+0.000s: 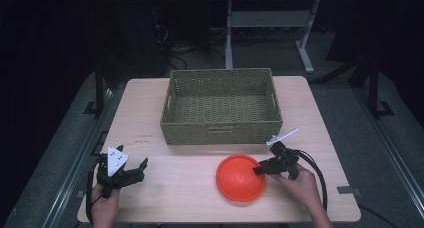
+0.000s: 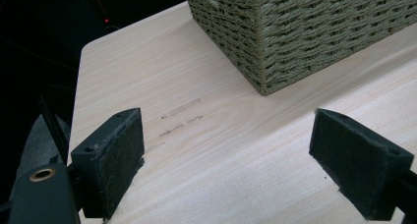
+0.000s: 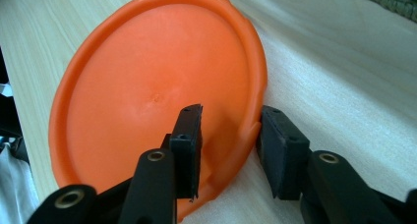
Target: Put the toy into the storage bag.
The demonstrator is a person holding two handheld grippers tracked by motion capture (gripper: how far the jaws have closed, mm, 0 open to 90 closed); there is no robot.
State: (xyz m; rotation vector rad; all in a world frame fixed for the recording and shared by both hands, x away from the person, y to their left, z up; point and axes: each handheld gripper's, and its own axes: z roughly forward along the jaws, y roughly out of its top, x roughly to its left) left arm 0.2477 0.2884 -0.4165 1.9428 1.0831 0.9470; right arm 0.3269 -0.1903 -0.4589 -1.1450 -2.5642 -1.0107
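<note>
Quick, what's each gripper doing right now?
Left gripper: open, holding nothing.
Right gripper: shut on the rim of the orange plate.

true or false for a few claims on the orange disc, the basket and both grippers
1. The right gripper has its jaws on either side of the disc rim. True; one inside, one outside, pressing the rim.
2. The disc is in the basket. False; it lies on the table in front of the basket.
3. The left gripper holds something. False; its jaws are wide apart over bare table.
4. The basket is empty. True.
5. The disc is blue. False; it is orange.
</note>
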